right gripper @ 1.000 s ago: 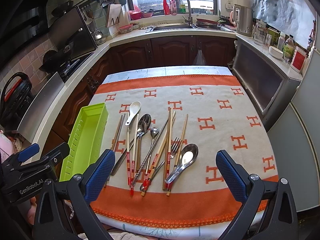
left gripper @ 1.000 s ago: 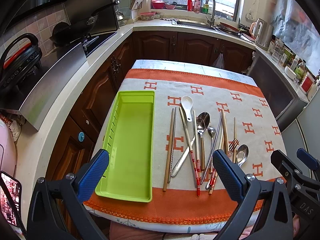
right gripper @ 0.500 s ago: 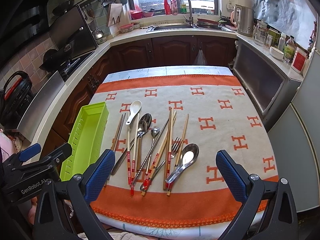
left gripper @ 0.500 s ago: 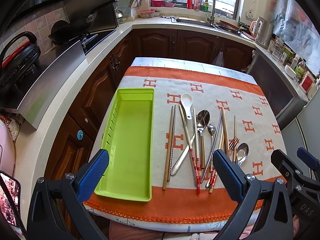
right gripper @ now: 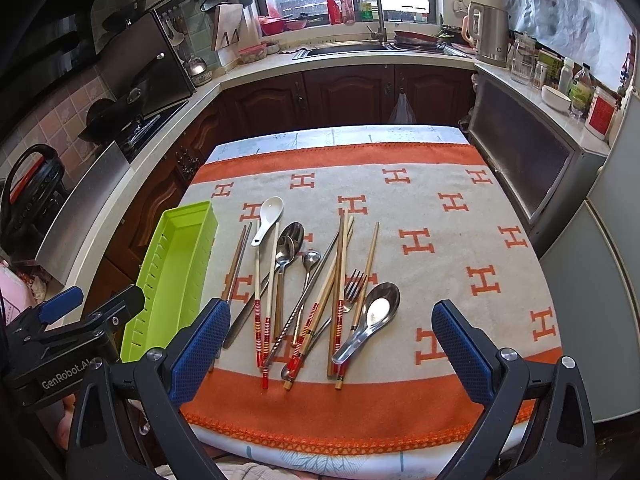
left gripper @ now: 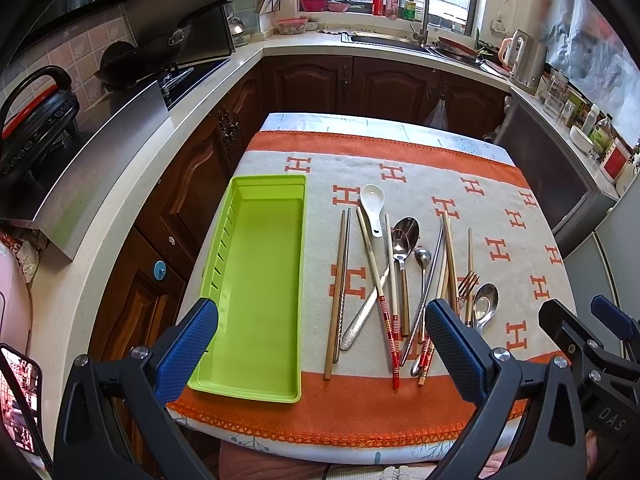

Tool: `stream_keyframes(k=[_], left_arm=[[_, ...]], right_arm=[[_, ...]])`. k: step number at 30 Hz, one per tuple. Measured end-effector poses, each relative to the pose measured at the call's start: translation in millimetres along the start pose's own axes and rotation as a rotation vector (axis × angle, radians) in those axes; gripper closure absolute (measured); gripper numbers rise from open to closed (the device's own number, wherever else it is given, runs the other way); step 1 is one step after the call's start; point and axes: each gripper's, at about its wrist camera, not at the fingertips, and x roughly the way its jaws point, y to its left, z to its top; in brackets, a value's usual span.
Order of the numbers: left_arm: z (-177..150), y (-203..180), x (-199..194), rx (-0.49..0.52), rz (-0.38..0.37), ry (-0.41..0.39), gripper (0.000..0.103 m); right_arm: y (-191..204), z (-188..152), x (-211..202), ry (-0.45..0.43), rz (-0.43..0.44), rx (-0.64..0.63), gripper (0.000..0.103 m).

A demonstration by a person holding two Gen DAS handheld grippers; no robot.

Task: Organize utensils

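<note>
With both the left gripper (left gripper: pixel 320 344) and right gripper (right gripper: pixel 330 340) spread wide and empty, the utensils (right gripper: pixel 308 292) lay crisscrossed beside the green tray (left gripper: pixel 256 280), probably light, stiff, slippery; mid-handle grasps suited.

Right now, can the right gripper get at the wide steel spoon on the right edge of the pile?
Probably yes. The right gripper is open and empty, and the spoon lies on top at the pile's right edge, with bare cloth beside it.

Empty green tray (left gripper: pixel 256 280), mixed utensils (left gripper: pixel 404 276) scattered beside
</note>
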Motion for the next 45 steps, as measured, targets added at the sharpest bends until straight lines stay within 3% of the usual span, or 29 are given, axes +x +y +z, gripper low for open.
stream_keyframes(k=[9, 13, 16, 20, 25, 33, 40, 45], left_arm=[[9.8, -1.3, 10.5, -0.010, -0.016, 0.014, 0.001], [19.2, 1.6, 15.3, -0.015, -0.028, -0.028, 0.001], [29.1, -2.3, 23.4, 0.021, -0.019, -0.023, 0.001], [45.5, -3.5, 44.7, 0.005, -0.104, 0.049, 0.001], [71.0, -15.9, 81.3, 0.013, -0.102, 0.111, 0.002], [118.9, -45.6, 175.3, 0.021, -0.155, 0.226, 0.025], [140.5, -53.8, 265.9, -0.017, -0.158, 0.340, 0.058], [136.3, -57.1, 300.0, -0.020, -0.156, 0.384, 0.065]], right_arm=[[-14.9, 6.6, 9.6, 0.026, 0.032, 0.034, 0.001], [-29.6, 11.1, 15.3, 0.030, 0.053, 0.072, 0.001], [-43.0, 15.3, 22.5, 0.036, 0.077, 0.103, 0.010], [-60.1, 22.0, 41.0, 0.056, 0.081, 0.125, 0.022], [-81.9, 29.8, 75.1, 0.094, 0.101, 0.151, 0.032], [-124.6, 59.2, 152.0, 0.176, 0.138, 0.225, 0.043], [-138.4, 82.0, 213.0, 0.246, 0.171, 0.245, 0.048], [-135.3, 86.8, 239.2, 0.271, 0.190, 0.227, 0.049]])
